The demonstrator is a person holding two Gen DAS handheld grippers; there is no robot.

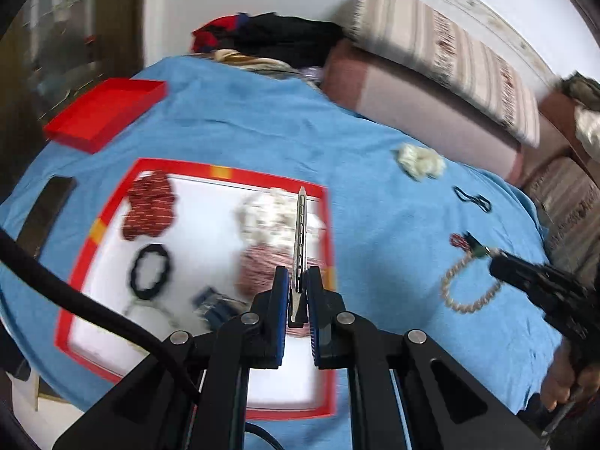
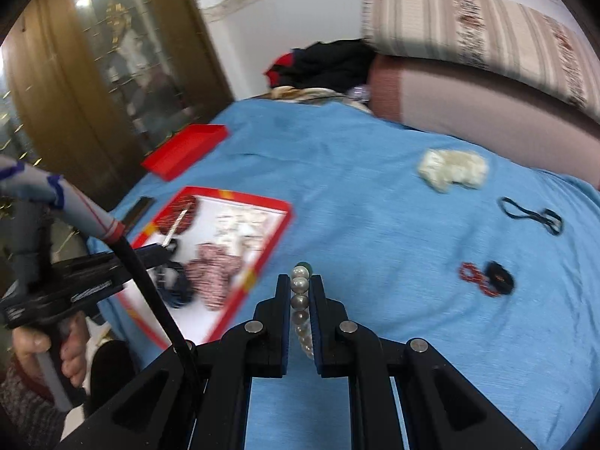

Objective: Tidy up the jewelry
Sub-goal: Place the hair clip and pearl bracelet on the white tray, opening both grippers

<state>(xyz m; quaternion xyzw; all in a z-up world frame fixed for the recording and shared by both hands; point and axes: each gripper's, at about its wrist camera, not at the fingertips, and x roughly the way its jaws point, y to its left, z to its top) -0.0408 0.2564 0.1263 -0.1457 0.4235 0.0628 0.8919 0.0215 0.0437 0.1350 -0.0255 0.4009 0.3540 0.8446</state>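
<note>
My left gripper (image 1: 298, 281) is shut on a slim silver hair clip (image 1: 301, 232) that sticks out ahead of the jaws, above a red-rimmed white tray (image 1: 262, 178). In the tray lie a red patterned scrunchie (image 1: 150, 206), a black scrunchie (image 1: 150, 272), a white floral one (image 1: 266, 217) and a pink striped one (image 1: 258, 266). My right gripper (image 2: 300, 281) is shut on a pearl bracelet (image 2: 300, 300), over the blue cloth to the right of the tray (image 2: 240, 194). In the left wrist view the bracelet (image 1: 465, 292) dangles from the right gripper (image 1: 498, 258).
On the blue cloth (image 2: 375, 206) lie a white scrunchie (image 2: 453, 168), a black hair tie (image 2: 532, 215), a red bead bracelet (image 2: 472, 275) and a black scrunchie (image 2: 498, 279). A red lid (image 2: 187, 150) sits far left. Sofa cushions (image 2: 468, 86) and piled clothes (image 2: 326, 63) stand behind.
</note>
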